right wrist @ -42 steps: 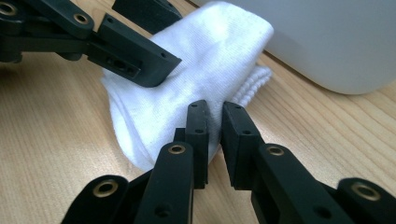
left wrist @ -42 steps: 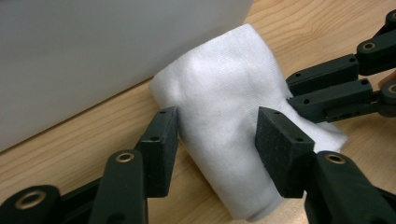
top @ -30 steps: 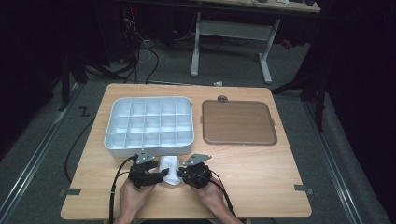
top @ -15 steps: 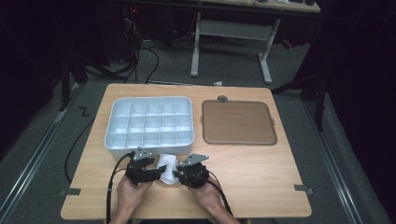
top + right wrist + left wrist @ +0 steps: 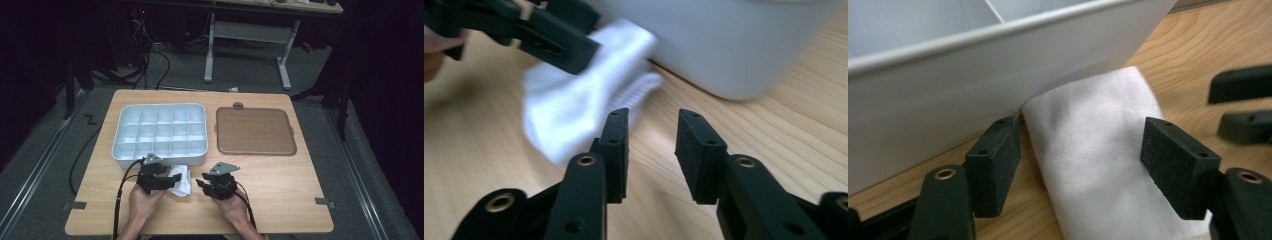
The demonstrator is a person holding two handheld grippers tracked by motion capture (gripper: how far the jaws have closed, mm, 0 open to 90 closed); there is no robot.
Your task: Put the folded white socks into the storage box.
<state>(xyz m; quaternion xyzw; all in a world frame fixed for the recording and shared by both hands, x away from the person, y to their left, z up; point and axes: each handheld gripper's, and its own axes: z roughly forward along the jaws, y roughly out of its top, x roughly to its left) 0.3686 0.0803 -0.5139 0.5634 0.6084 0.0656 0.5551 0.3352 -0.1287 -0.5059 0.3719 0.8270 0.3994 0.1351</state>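
Wood table [image 5: 280,185] on grey floor [image 5: 60,150] in dark room; both tools just opening, white cloth [image 5: 181,181] unheld

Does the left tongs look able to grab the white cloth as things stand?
Probably yes. The left tongs have just been opening and straddle the white cloth, pads off it. The compartment tray touches only the cloth's far end.
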